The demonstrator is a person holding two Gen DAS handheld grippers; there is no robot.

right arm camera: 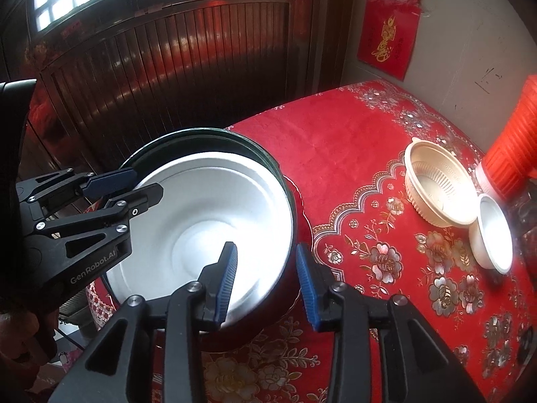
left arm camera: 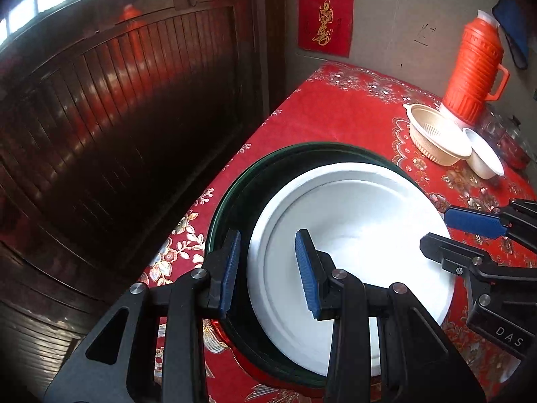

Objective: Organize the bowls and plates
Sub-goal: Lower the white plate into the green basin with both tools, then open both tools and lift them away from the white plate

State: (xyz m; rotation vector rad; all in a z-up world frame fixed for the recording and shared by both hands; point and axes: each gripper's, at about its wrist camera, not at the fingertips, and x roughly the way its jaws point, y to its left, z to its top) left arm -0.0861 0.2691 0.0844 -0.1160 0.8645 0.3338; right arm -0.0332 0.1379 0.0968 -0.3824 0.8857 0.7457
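Note:
A white plate (left arm camera: 362, 221) (right arm camera: 208, 208) lies inside a dark green deep dish (left arm camera: 255, 181) (right arm camera: 188, 144) near the left edge of the red-clothed table. My left gripper (left arm camera: 268, 235) (right arm camera: 147, 181) straddles the plate's left rim. One finger is over the dish's wall and the other over the plate, with visible gaps at both pads. My right gripper (right arm camera: 265, 247) (left arm camera: 434, 228) straddles the opposite side. Its left finger hangs over the plate, clear of it, and its right finger stands just outside the dish's wall.
A beige plastic bowl (left arm camera: 436, 137) (right arm camera: 439, 188) and a small white bowl (left arm camera: 485, 154) (right arm camera: 493, 235) sit side by side at the back right, next to an orange thermos (left arm camera: 473, 70) (right arm camera: 513, 144). The table (left arm camera: 335, 114) ends close to the dish's left; a dark wooden door stands beyond.

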